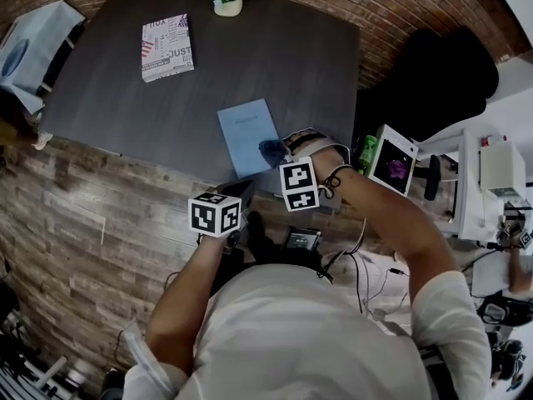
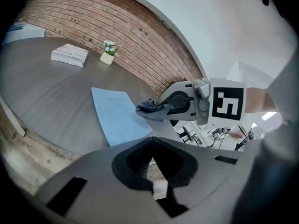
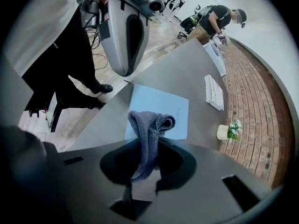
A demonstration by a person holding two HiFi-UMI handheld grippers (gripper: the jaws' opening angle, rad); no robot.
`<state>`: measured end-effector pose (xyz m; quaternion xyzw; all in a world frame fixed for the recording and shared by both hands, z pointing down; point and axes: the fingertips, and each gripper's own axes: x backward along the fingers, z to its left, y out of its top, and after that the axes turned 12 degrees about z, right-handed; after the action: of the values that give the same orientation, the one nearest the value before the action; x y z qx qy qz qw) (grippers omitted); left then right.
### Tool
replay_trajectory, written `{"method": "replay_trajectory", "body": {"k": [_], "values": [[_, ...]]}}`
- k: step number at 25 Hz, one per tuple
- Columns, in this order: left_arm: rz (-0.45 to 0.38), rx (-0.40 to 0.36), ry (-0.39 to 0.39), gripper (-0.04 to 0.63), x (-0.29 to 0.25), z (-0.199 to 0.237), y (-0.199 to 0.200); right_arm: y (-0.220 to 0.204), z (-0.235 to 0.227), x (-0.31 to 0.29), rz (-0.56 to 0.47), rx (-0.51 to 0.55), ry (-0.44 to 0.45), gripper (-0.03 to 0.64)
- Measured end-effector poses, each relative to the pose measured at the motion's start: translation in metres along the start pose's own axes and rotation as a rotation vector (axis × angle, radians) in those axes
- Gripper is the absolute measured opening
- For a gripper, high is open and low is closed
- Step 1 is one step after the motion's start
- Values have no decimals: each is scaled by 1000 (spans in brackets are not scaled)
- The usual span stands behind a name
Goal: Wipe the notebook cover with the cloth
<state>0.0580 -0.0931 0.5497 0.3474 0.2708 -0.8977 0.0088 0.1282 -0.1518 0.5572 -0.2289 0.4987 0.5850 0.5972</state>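
Dark desk looks slick and the notebook isn't pinned, so it may skid once your right tool, clamped on the cloth, pushes. Left tool is closed on nothing.

The table is mostly bare. Wide room lies left of the notebook, over to the book at the far left. There is more behind it, up to the flowerpot at the far edge. Both stand well apart from the notebook. The right gripper, clamped on the cloth, covers the notebook's near right corner, and the rest of the cover lies open. A dark chair crowds the table's right side.
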Motion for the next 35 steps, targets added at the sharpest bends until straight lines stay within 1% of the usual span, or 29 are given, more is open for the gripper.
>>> {"method": "replay_trajectory", "body": {"k": [7, 14, 16, 18, 20, 26, 31, 35], "values": [[-57, 15, -9, 9, 5, -1, 18, -15, -41, -28, 49, -22, -67, 89], [-83, 46, -7, 11, 9, 10, 32, -21, -77, -63, 85, -29, -78, 89], [-84, 55, -2, 16, 10, 17, 34, -22, -88, -71, 93, -24, -79, 89], [-77, 67, -4, 46, 8, 21, 35, -22, -98, -79, 99, -21, -83, 89], [-72, 77, -8, 62, 7, 23, 34, -22, -107, -85, 103, -22, -90, 89], [-61, 95, -7, 67, 4, 30, 31, -21, -139, -104, 116, -48, -111, 89], [-49, 112, -5, 67, 3, 35, 26, -13, -132, -120, 131, -36, -71, 89], [-43, 115, -6, 67, 2, 38, 24, -10, -121, -124, 129, -25, -73, 89]]}}
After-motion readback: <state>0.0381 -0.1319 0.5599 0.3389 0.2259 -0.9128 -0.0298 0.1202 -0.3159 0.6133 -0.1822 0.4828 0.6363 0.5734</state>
